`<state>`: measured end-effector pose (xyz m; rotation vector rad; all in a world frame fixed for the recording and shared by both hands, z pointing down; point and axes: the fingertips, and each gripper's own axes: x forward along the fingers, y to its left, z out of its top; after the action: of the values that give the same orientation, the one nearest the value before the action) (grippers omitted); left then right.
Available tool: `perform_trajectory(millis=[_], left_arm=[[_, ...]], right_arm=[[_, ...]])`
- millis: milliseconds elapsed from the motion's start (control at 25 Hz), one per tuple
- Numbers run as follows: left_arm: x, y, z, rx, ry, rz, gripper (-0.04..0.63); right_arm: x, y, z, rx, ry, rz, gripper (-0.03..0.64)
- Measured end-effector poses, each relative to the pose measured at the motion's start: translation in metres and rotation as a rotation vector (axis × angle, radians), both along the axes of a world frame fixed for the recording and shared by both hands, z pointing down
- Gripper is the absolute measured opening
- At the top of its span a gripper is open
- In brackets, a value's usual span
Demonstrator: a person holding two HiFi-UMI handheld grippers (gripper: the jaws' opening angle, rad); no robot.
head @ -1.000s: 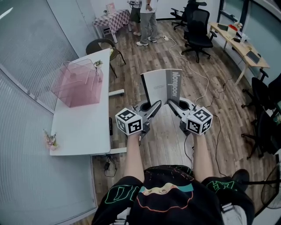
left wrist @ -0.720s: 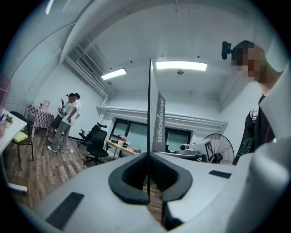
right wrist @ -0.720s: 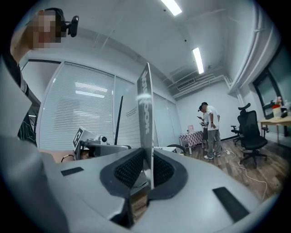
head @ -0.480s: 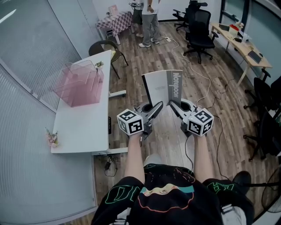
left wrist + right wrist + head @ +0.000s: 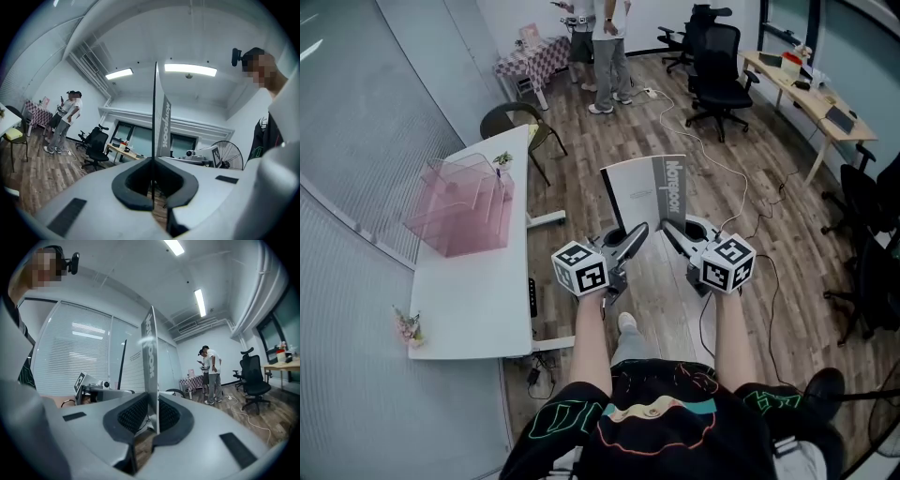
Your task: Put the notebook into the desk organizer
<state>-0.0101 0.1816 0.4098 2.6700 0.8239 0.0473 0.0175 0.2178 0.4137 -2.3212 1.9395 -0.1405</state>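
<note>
Wooden floor [image 5: 609, 141] fills most of the head view, and the person stands on it just beside a white table [image 5: 478, 291]. The left gripper [image 5: 637, 231] is closed on the lower edge of the notebook [image 5: 645, 192]. Its own view shows the two dark pads pressed together with the thin edge between them. The right gripper [image 5: 667, 227] is clamped in the same way on the lower edge, nearer to the printed spine. The notebook stands upright above both grippers, in the air over the floor, and touches nothing else.

The pink desk organizer [image 5: 459, 211] is on the far part of the table, to the left, well apart from the notebook. It is transparent and open at the top, with several dividers inside. The pictures do not tell which slot is wide enough.

The step in hand seems to be the carrying. To do it well, both grippers should move to the left together at the same speed, so that the thin notebook does not bend or slip out of the pads. It should arrive above the organizer upright, with its lower edge parallel to the dividers, and then go down slowly into one slot. Probably one gripper must let go early, because both hold the lower edge, and this edge has to enter first.
</note>
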Motion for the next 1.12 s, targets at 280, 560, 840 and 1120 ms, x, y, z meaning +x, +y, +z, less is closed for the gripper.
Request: perform_trajectory(millis=[280,560,840,1120], left_arm=[[0.061,-0.057,0.007,-0.029,-0.016,0.006,0.005],[0.111,-0.128,0.014,-0.051,-0.043,-0.014,0.005],[0.165,-0.190,0.000,-0.060,-0.021,-0.017,0.005],[0.213,-0.234,0.000,-0.042,0.001,0.006,0.005]], right_arm=[[0.061,-0.056,0.007,-0.023,-0.019,0.025,0.018],[0.111,-0.128,0.013,-0.049,-0.039,0.019,0.018],[0.164,-0.189,-0.002,-0.066,-0.006,0.017,0.018],[0.213,-0.233,-0.001,-0.046,0.006,0.038,0.018]])
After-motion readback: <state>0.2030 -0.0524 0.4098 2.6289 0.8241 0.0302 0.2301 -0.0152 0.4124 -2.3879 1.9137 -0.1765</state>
